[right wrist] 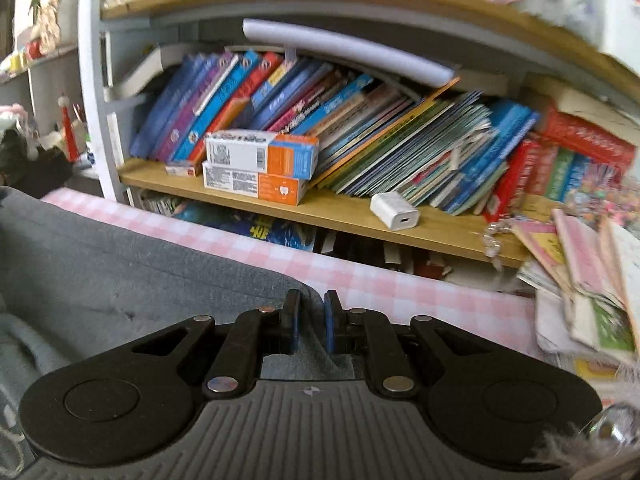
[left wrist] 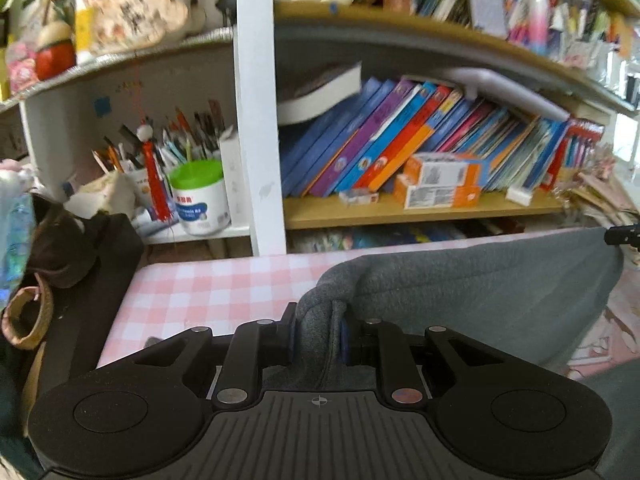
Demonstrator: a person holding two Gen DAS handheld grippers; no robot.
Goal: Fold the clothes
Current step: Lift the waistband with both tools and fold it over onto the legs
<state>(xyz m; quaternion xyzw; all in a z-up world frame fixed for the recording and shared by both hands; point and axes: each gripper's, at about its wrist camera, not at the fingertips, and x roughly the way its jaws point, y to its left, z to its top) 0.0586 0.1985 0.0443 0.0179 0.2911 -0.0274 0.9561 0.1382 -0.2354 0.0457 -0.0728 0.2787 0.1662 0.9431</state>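
Observation:
A grey sweatshirt-like garment (left wrist: 480,296) is held up above the pink checked table (left wrist: 208,292). My left gripper (left wrist: 318,328) is shut on a bunched thick corner of it. The cloth stretches to the right, where the tip of the other gripper (left wrist: 622,235) shows at its far corner. In the right wrist view my right gripper (right wrist: 311,320) is shut on the garment's (right wrist: 120,280) other corner, and the cloth runs left and down from it. The garment's lower part is out of view.
A bookshelf (right wrist: 360,216) with slanted books (left wrist: 400,140) and orange boxes (right wrist: 260,172) stands right behind the table. A pen pot and white tin (left wrist: 200,200) sit at the back left. A dark bag (left wrist: 72,264) is on the left, and a stack of booklets (right wrist: 592,272) on the right.

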